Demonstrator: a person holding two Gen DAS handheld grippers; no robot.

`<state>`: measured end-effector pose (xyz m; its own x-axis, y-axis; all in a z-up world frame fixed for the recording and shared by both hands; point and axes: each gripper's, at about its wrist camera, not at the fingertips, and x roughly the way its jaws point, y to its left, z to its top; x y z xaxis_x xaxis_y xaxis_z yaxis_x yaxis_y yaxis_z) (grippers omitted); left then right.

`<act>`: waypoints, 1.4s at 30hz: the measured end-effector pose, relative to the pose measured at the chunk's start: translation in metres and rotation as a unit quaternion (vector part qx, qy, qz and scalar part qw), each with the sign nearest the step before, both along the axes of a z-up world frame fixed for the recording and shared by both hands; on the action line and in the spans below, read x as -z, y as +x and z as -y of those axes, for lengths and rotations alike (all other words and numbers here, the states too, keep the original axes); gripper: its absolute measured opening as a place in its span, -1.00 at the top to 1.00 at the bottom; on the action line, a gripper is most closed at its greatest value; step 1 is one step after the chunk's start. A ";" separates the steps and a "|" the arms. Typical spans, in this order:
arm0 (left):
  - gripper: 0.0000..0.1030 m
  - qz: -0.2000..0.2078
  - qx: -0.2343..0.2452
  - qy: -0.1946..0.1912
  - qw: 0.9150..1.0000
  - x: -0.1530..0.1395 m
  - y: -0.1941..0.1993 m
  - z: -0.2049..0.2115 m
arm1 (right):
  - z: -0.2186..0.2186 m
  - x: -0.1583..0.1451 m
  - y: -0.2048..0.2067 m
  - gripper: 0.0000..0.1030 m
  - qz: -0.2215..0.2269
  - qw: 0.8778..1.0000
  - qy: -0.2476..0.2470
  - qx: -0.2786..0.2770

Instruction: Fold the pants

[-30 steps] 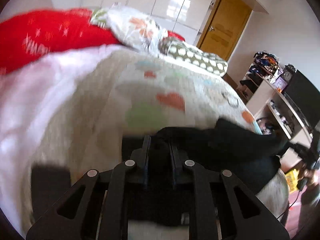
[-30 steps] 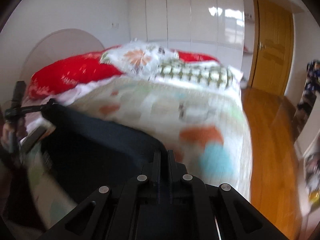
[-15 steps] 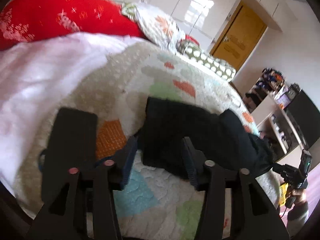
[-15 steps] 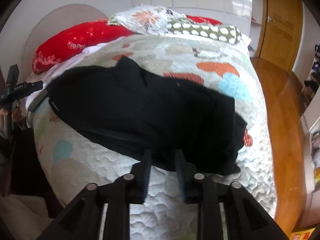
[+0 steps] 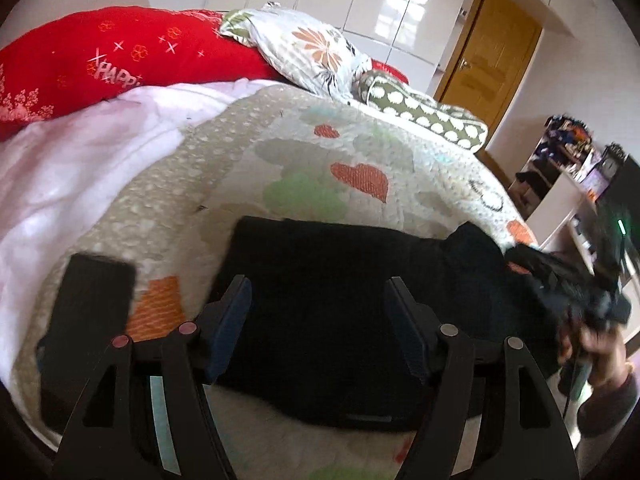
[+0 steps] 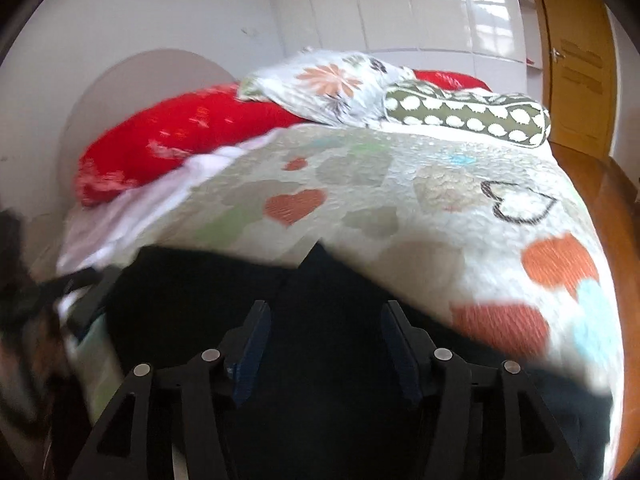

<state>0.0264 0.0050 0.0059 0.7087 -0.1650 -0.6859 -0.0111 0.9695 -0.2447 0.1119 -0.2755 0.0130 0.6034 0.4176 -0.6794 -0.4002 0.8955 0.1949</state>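
The black pants [image 5: 344, 280] lie folded in a dark bundle on the heart-patterned quilt [image 5: 320, 152] near the bed's foot edge; they also show in the right wrist view [image 6: 320, 344]. My left gripper [image 5: 320, 316] is open, its fingers apart just above the pants' near left part. My right gripper [image 6: 324, 340] is open over the pants' near edge. In the left wrist view the right gripper [image 5: 576, 292] shows blurred at the pants' right end, held by a hand.
A flat black object [image 5: 88, 320] lies on the quilt left of the pants. Red pillow [image 5: 120, 56], floral pillow [image 5: 312, 48] and dotted bolster [image 5: 432, 116] lie at the headboard end. Wooden door [image 5: 488, 64], cluttered desk [image 5: 576, 184] and wood floor [image 6: 608, 200] lie to the right.
Both grippers went from shut on the pants to wide open, letting the pants drop folded onto the quilt. Both grippers now hover close over the bundle.
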 end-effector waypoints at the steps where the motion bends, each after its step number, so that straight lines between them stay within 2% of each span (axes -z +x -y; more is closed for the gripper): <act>1: -0.34 -0.005 0.000 0.000 1.000 0.005 0.004 0.004 | -0.003 0.005 0.013 -0.09 -0.009 1.000 -0.004 0.002; 2: -0.34 -0.009 -0.001 -0.002 1.000 0.009 0.007 0.005 | -0.006 0.012 0.025 -0.09 -0.018 1.000 -0.013 0.003; 3: -0.34 -0.014 -0.001 -0.007 1.000 0.012 0.010 0.006 | -0.009 0.022 0.036 -0.01 -0.031 0.999 -0.023 0.003; 4: -0.34 -0.021 -0.003 -0.013 1.000 0.017 0.012 0.007 | -0.011 0.028 0.041 0.17 -0.040 0.999 -0.026 0.000; 5: -0.34 -0.025 -0.002 -0.014 1.000 0.019 0.013 0.008 | -0.011 0.032 0.044 0.75 -0.049 0.998 -0.027 -0.007; 6: -0.34 -0.029 0.000 -0.011 1.000 0.021 0.014 0.010 | -0.011 0.034 0.044 0.89 -0.051 0.998 -0.026 -0.014; 8: -0.34 -0.019 0.002 0.001 1.000 0.021 0.011 0.013 | -0.004 0.027 0.041 0.89 -0.028 0.999 -0.021 -0.020; 11: -0.34 -0.017 0.000 -0.003 1.000 0.027 0.013 0.014 | 0.008 0.012 0.037 0.89 0.003 1.000 -0.020 -0.003; 13: -0.34 -0.034 -0.003 -0.007 0.999 0.037 0.017 0.014 | 0.004 0.020 0.043 0.89 -0.003 0.999 -0.036 0.004; 16: -0.34 -0.028 0.002 0.018 0.999 0.041 0.015 0.021 | -0.012 0.046 0.057 0.90 -0.024 0.996 -0.085 0.012; 17: -0.34 -0.027 0.005 0.029 0.999 0.042 0.014 0.024 | -0.013 0.051 0.059 0.90 -0.029 0.996 -0.087 0.016; 21: -0.35 -0.023 0.002 0.049 0.999 0.044 0.013 0.028 | -0.001 0.037 0.056 0.89 -0.034 0.997 -0.060 0.033; 25: -0.34 -0.022 -0.005 0.052 0.998 0.038 0.008 0.030 | 0.015 0.010 0.024 0.72 -0.020 0.998 -0.033 0.040; 29: -0.34 -0.003 -0.005 0.071 0.997 0.023 -0.002 0.040 | 0.024 -0.013 -0.027 0.33 0.003 1.000 -0.005 0.022; 36: -0.34 0.012 0.005 0.075 0.997 0.012 -0.016 0.062 | 0.012 -0.006 -0.087 0.30 0.005 1.000 0.006 -0.012; 42: -0.34 -0.011 0.015 0.066 0.998 0.027 -0.015 0.074 | 0.010 0.025 -0.103 0.30 -0.029 0.999 0.006 -0.013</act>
<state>0.0109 -0.0693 -0.0215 0.6893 -0.0929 -0.7185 0.0151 0.9934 -0.1139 0.0088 -0.2851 -0.0117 0.5513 0.4417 -0.7078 -0.4116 0.8819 0.2297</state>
